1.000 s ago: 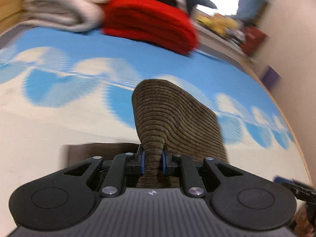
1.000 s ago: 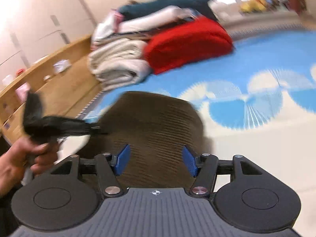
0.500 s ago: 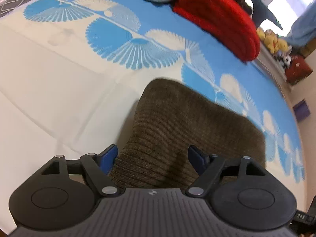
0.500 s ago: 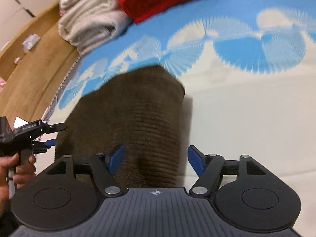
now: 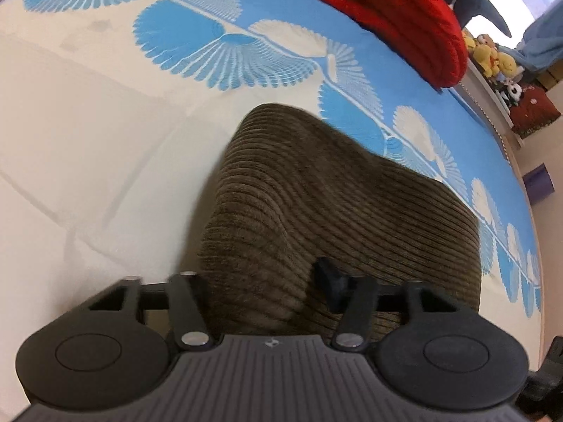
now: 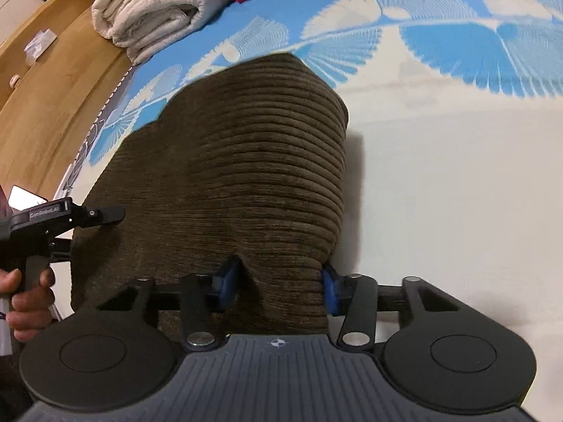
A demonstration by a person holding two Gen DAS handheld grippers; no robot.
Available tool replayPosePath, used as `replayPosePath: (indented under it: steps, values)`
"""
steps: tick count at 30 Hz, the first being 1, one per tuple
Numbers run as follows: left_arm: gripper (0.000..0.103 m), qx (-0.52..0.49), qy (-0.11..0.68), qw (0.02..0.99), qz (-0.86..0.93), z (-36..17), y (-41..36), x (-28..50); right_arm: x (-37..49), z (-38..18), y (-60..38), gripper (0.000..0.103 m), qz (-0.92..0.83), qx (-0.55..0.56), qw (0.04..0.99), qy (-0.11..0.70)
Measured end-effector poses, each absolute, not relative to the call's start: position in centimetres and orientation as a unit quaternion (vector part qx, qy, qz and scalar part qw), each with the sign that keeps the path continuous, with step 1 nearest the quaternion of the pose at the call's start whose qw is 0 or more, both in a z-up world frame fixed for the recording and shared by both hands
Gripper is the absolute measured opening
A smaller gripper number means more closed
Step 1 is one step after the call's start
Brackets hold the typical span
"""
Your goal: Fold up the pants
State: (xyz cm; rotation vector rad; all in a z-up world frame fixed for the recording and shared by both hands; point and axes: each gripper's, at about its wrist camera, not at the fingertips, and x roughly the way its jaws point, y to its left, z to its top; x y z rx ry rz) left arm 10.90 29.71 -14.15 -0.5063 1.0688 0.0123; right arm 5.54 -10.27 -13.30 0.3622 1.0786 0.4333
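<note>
The brown corduroy pants (image 5: pixel 337 211) lie folded in a thick bundle on the blue and cream bedspread (image 5: pixel 88 123). My left gripper (image 5: pixel 264 288) is open, its jaws wide apart over the near left corner of the bundle; the cloth hides its left finger. My right gripper (image 6: pixel 278 281) is open too, its blue pads (image 6: pixel 329 286) either side of a fold at the near right edge of the pants (image 6: pixel 246 161), not pinching it. The left gripper also shows in the right wrist view (image 6: pixel 116 214), held in a hand beside the bundle.
A red folded blanket (image 5: pixel 394 10) and a stack of cream towels (image 6: pixel 155 10) lie at the far end of the bed. Plush toys (image 5: pixel 489 56) sit on a ledge beyond. A wooden bed frame (image 6: pixel 45 81) runs along the left.
The left gripper let go of the pants edge and opened. Both grippers moved down and closer to the bundle, which now rests on the bed.
</note>
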Motion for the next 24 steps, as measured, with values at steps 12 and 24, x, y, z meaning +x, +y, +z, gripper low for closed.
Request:
replayPosePath:
  steps: [12, 24]
  values:
    - [0.034, -0.243, 0.494, 0.834, -0.036, -11.1, 22.2, 13.5, 8.8, -6.6, -16.3, 0.018, 0.205, 0.163, 0.847, 0.462]
    - [0.032, -0.214, 0.457, 0.843, -0.188, -8.4, 6.5, 17.9, 6.6, -4.4, -33.9, 0.017, 0.093, 0.195, 0.888, 0.405]
